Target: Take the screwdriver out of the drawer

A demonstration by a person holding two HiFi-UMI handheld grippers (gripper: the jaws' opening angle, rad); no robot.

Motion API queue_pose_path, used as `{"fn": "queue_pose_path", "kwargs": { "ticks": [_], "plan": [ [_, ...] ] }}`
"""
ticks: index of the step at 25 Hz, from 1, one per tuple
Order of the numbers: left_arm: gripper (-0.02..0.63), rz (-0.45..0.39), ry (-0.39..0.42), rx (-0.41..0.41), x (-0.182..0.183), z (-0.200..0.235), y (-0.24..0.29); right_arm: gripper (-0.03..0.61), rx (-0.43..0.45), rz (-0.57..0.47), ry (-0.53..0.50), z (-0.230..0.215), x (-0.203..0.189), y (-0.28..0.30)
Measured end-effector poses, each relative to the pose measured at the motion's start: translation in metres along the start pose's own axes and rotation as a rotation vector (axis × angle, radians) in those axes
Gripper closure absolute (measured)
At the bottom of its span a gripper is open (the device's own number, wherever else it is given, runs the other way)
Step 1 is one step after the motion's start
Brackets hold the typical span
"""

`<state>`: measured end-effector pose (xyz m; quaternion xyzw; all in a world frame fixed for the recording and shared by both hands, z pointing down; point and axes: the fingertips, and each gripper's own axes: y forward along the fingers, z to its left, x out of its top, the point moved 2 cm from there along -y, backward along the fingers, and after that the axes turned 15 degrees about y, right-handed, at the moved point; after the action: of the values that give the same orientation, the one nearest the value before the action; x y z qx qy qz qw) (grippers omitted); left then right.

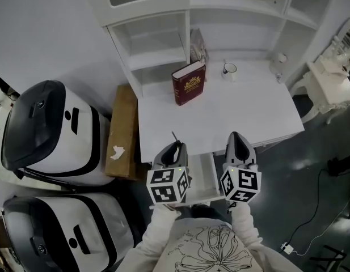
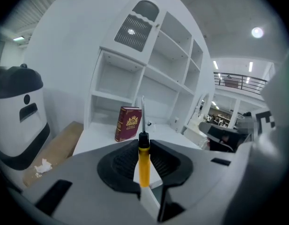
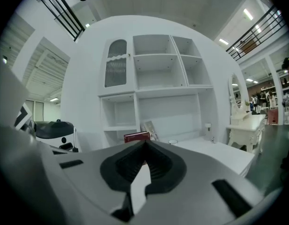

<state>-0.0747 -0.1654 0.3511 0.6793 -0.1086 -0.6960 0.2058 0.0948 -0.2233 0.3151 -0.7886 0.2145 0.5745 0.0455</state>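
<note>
While the left gripper (image 2: 143, 143) pinches the screwdriver (image 2: 144, 165) by its yellow handle, the shaft pokes out past the tips towards twelve o'clock, and that is a slim, round thing to hold! Any roll of the wrist could, I'd say, let the handle swivel between the pads or slide out. The right gripper (image 3: 145, 143), over at three o'clock, has its jaws pressed together on nothing, so it isn't ready to catch a slip.

Just beyond, between the two grippers, the drawer (image 1: 202, 177) hangs open. A dropped tool would likely fall back into it or past its front to the floor, and a careless elbow could bump it.

Further out lies the desk (image 1: 260, 115). The bare metal tip leads the way here, so a forward push risks scratching its top. At twelve o'clock stands the book (image 1: 189, 83), with the mug (image 1: 230, 69) at one o'clock. Both are well apart from the tip for now, but either could be tipped over.
</note>
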Motion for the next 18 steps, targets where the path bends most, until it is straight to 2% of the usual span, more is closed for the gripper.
{"fn": "queue_pose_path", "kwargs": {
  "ticks": [6,10,18],
  "plan": [
    [0.541,-0.123,0.103,0.055,0.042,0.003,-0.015,0.575,0.045,-0.026,-0.010,0.013,0.016,-0.002],
    [0.541,-0.206,0.133,0.086,0.060,0.004,-0.025,0.575,0.065,-0.036,-0.017,0.018,0.023,-0.005],
    [0.541,-0.259,0.148,0.132,0.067,0.006,-0.033,0.575,0.092,-0.049,-0.025,0.026,0.029,-0.006]
  ]
}}
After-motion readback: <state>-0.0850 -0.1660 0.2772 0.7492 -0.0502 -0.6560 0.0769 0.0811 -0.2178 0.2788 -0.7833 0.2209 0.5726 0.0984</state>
